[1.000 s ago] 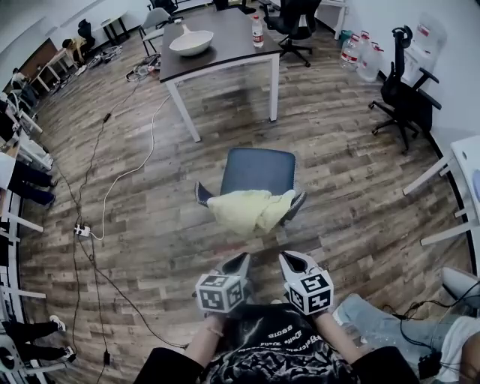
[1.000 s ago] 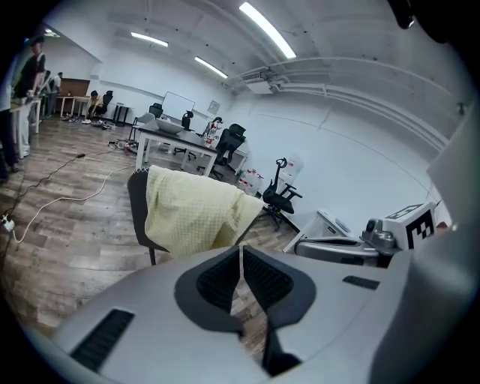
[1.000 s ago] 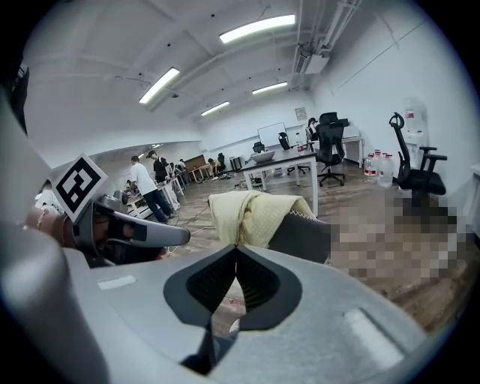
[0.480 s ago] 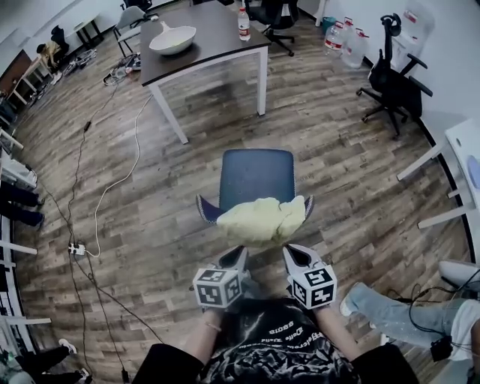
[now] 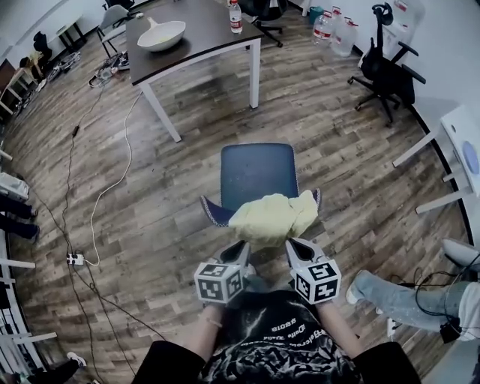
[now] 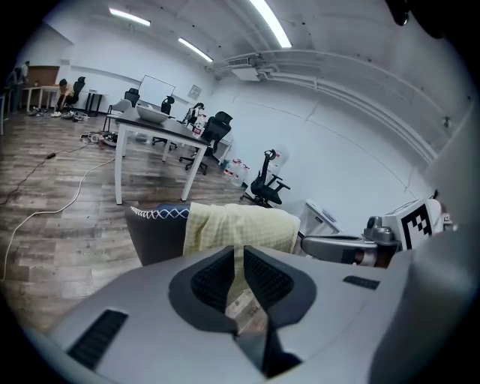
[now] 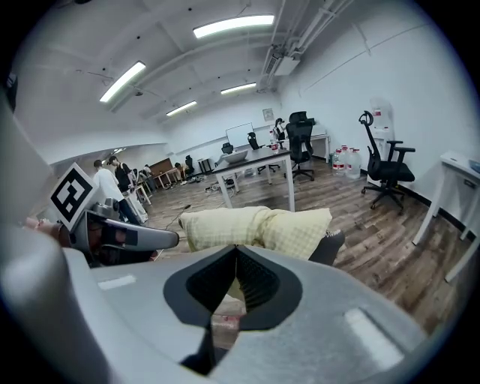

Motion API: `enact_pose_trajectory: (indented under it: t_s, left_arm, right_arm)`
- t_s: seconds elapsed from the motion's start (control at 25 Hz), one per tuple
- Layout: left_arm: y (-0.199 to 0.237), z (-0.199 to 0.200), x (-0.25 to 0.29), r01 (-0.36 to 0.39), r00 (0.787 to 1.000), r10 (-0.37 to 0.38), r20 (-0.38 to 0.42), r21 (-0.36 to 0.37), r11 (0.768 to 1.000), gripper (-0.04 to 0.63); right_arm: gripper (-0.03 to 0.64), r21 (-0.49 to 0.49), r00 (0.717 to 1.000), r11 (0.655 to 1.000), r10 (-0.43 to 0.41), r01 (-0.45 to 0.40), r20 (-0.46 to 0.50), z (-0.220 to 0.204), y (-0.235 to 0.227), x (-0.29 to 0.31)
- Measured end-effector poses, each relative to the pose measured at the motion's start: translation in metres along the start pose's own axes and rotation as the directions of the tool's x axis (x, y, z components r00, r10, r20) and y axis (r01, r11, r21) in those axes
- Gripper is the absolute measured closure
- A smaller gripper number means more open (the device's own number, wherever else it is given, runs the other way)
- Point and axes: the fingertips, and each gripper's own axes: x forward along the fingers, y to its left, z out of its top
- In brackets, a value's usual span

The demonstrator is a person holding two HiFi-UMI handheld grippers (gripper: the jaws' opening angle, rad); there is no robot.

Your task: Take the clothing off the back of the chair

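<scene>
Yellow garment [image 5: 274, 217], draped on chair [image 5: 257, 169] back. Left claw [image 5: 240, 249], right claw [image 5: 292, 246]: both closed, empty (just short). Open, pinch top fold, lift.

clothing [image 5: 274, 217]: pale yellow | draped over chair [image 5: 257, 172] back

A grey-brown wood-plank floor [image 5: 172, 202] runs through a large office with white walls [image 7: 337, 82] and long strip lights [image 7: 232, 26] on a ceiling crossed by pipes. A dark-topped table [image 5: 210, 34] on white legs stands across the room, carrying a white bowl [image 5: 161, 34] and a bottle [image 5: 235, 15]. Near the right wall are a black office chair [image 5: 384, 64] and several water jugs [image 5: 330, 28] (grouped together on the floor). A pale cable [image 5: 129, 150] trails over the planks to a power strip [image 5: 75, 259].
</scene>
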Motion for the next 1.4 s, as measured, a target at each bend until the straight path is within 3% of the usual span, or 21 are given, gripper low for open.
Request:
enact_pose_trajectory:
  t_s: [0.08,0.12,0.16,0.2,0.28,0.56,0.64,0.92,1.4]
  left_arm:
    - [0.005,0.006,-0.003,-0.009,0.999,0.01,0.032,-0.01,1.0,0.571]
    - [0.006,0.008,-0.005,-0.013,0.999,0.013,0.046,-0.013,1.0,0.569]
    - [0.007,0.009,-0.006,-0.012,0.999,0.013,0.053,-0.015,1.0,0.565]
    - [0.008,0.009,-0.006,-0.008,0.999,0.009,0.052,-0.018,1.0,0.536]
    - [0.011,0.009,-0.006,0.002,0.999,-0.001,0.04,-0.023,1.0,0.415]
    - [0.024,0.01,0.0,-0.008,1.0,0.008,0.005,-0.036,0.999,0.382]
    - [0.029,0.009,0.003,-0.023,1.0,0.023,-0.012,-0.032,0.999,0.371]
    - [0.031,-0.001,0.021,-0.032,0.994,0.029,-0.103,-0.024,0.999,0.364]
    - [0.026,0.004,0.044,0.0,0.992,-0.005,-0.13,-0.035,0.999,0.364]
  right_arm:
    - [0.609,0.007,1.0,1.0,0.002,-0.002,-0.001,0.001,0.002,0.0]
    - [0.581,0.013,1.0,1.0,0.007,-0.007,-0.004,0.0,0.003,-0.001]
    - [0.51,0.022,1.0,1.0,0.012,-0.012,-0.009,-0.001,0.003,-0.001]
    - [0.451,0.034,1.0,0.999,0.014,-0.014,-0.012,-0.002,0.004,0.0]
    - [0.386,0.056,1.0,0.998,0.005,-0.004,-0.011,-0.003,0.003,0.002]
    - [0.18,0.153,0.997,0.985,-0.079,0.076,0.015,0.002,-0.011,0.01]
    - [0.15,0.145,0.996,0.985,-0.095,0.094,-0.002,0.003,-0.013,0.014]
    - [0.119,0.186,0.989,0.972,-0.13,0.141,-0.071,-0.002,-0.022,0.028]
    - [0.118,0.153,0.989,0.983,-0.077,0.097,-0.129,-0.001,-0.027,0.049]
